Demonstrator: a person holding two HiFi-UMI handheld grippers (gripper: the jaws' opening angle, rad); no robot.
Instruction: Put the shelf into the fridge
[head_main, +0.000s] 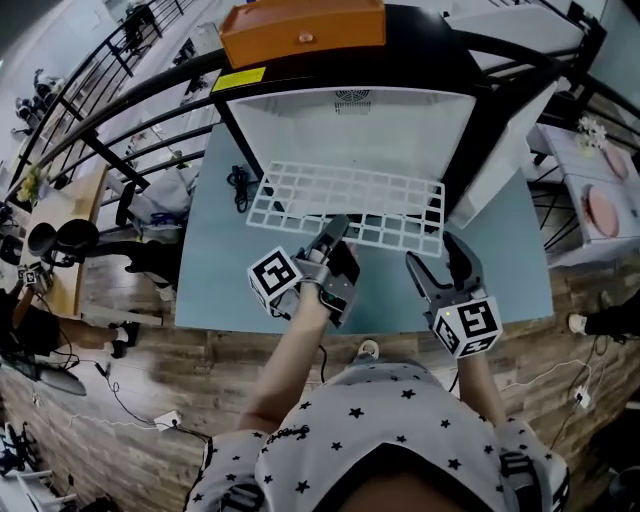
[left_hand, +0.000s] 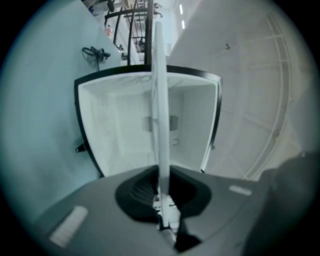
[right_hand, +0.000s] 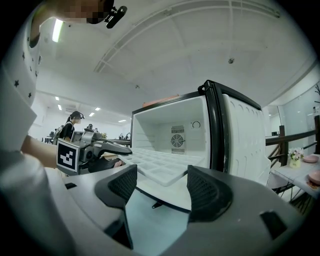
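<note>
shelf (head_main: 345, 205), 1, edge seemingly inside 1 fridge (head_main: 400, 130)

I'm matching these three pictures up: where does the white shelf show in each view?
Head view: the shelf, centre, at the fridge mouth, left gripper on its near edge.
Left gripper view: edge-on, a vertical white strip at centre.
Right gripper view: low centre, beyond the open right gripper.
Shared landmark: the fridge's white interior.
</note>
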